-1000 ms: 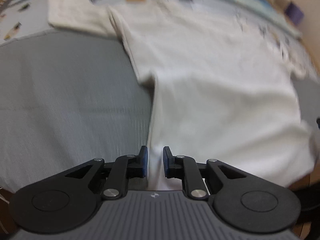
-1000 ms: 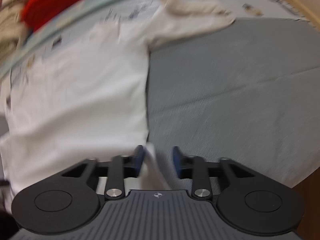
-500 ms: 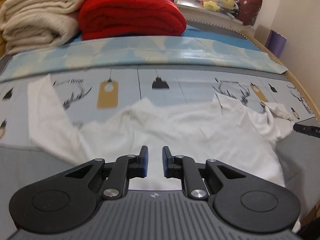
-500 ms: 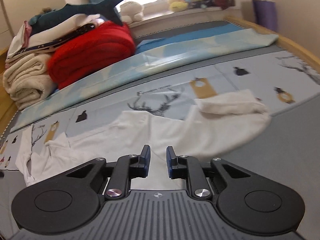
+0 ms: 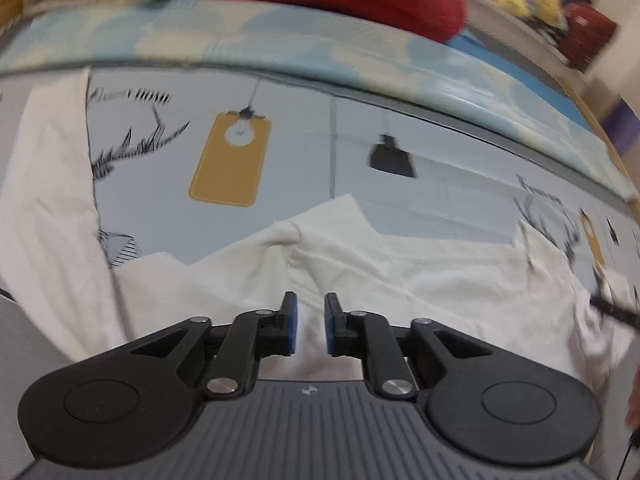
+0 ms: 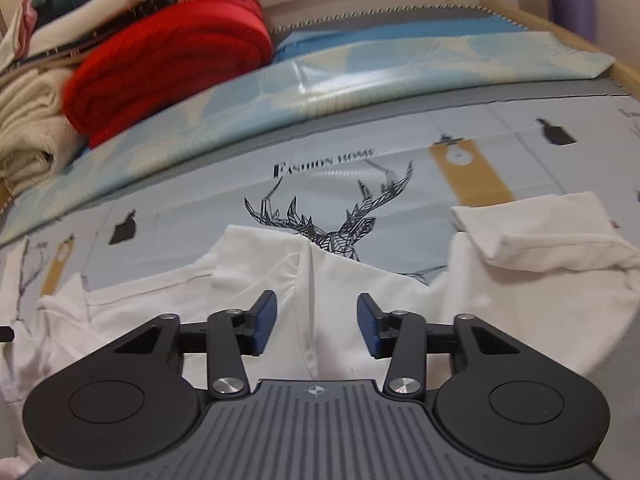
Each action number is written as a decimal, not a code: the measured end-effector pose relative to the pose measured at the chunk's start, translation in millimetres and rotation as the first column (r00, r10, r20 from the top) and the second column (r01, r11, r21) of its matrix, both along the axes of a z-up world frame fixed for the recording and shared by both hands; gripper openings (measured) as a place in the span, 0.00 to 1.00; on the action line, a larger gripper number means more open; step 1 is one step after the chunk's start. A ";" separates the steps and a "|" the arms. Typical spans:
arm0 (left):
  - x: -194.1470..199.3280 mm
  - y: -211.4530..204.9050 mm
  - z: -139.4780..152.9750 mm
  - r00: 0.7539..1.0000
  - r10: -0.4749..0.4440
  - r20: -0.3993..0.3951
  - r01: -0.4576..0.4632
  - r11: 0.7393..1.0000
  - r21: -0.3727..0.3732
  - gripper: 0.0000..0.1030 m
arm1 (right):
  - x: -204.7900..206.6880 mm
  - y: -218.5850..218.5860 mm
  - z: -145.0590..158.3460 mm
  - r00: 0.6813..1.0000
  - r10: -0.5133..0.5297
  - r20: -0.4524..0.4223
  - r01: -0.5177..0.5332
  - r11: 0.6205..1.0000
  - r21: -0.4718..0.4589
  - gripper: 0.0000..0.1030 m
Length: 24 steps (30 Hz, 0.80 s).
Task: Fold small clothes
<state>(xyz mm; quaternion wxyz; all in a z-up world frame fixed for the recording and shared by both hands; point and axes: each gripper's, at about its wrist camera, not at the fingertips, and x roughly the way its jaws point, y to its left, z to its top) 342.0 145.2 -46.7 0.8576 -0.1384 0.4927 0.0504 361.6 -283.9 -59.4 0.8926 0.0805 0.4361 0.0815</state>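
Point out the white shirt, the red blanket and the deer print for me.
white shirt [image 6: 500, 312], right wrist view, its body.
red blanket [image 6: 168, 64], right wrist view, its folded front.
deer print [image 6: 340, 224], right wrist view, the antlers.

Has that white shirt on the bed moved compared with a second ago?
Yes. The white shirt was spread flat toward the bed's near edge; now its bottom is folded up, its edge reaching the deer print.
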 end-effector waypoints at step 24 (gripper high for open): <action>70.4 -23.9 0.2 0.960 -0.129 0.249 0.088 0.982 0.168 0.08 | 63.1 29.2 0.1 0.989 -0.011 0.149 0.033 0.988 -0.148 0.11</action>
